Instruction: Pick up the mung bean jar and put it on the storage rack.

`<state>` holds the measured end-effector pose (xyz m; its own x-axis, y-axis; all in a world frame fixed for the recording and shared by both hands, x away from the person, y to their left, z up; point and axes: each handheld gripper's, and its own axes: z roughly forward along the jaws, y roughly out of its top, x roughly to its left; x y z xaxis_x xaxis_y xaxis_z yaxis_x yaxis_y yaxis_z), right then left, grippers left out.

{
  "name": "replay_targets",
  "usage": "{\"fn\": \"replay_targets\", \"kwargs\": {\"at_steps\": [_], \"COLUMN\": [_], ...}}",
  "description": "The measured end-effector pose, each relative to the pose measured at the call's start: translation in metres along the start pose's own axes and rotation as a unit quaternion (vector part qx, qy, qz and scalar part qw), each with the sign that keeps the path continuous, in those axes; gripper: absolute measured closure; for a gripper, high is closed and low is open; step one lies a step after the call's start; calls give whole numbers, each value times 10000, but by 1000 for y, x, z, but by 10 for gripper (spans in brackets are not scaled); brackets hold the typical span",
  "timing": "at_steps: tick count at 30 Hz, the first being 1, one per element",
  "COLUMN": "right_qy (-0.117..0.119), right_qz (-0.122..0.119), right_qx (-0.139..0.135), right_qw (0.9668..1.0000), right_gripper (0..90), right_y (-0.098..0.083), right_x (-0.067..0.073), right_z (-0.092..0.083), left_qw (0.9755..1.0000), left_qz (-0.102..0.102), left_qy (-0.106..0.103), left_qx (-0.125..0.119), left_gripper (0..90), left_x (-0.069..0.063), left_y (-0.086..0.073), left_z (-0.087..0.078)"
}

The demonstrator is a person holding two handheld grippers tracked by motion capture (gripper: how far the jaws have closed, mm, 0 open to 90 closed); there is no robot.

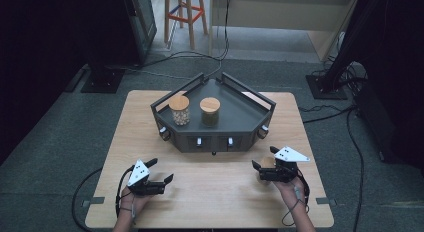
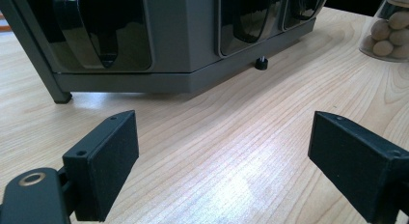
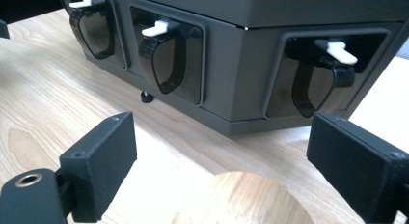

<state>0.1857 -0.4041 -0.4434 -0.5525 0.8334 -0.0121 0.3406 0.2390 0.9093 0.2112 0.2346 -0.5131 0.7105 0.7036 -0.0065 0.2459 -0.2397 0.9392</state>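
Observation:
A dark grey angled rack (image 1: 239, 119) stands at the table's far middle, and its front faces (image 3: 241, 74) hold black dispenser cups with white levers. On its top tray stand two wooden-lidded jars, one of pale round pieces (image 1: 179, 110) and one with dark contents (image 1: 210, 112). My left gripper (image 1: 160, 170) is open low over bare wood, its jaws (image 2: 222, 151) facing the rack's base (image 2: 183, 35). My right gripper (image 1: 265, 158) is open, with a third jar's round wooden lid (image 3: 243, 200) between its wide jaws (image 3: 222, 151). That jar (image 2: 388, 31) holds pale balls.
The wooden table (image 1: 210, 197) has bare room between the two grippers and in front of the rack. A small black foot (image 3: 146, 96) sticks out under the rack. A wooden stool (image 1: 186, 14), black stands and cables (image 1: 350, 127) are on the floor around.

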Motion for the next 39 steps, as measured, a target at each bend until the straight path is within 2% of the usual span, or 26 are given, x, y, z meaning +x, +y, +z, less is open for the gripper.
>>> {"fn": "replay_targets", "kwargs": {"at_steps": [17, 39], "right_qy": [-106, -86], "right_qz": [45, 183], "right_qx": [108, 262], "right_qw": [9999, 9995], "right_gripper": [101, 99], "right_y": [-10, -23], "right_x": [-2, -3], "right_z": [-8, -9], "left_qw": [10000, 10000], "left_qz": [28, 16], "left_qy": [-7, 0], "left_qx": [16, 19], "left_gripper": [105, 105], "left_x": [-1, -1], "left_y": [0, 0], "left_z": [1, 0]}}
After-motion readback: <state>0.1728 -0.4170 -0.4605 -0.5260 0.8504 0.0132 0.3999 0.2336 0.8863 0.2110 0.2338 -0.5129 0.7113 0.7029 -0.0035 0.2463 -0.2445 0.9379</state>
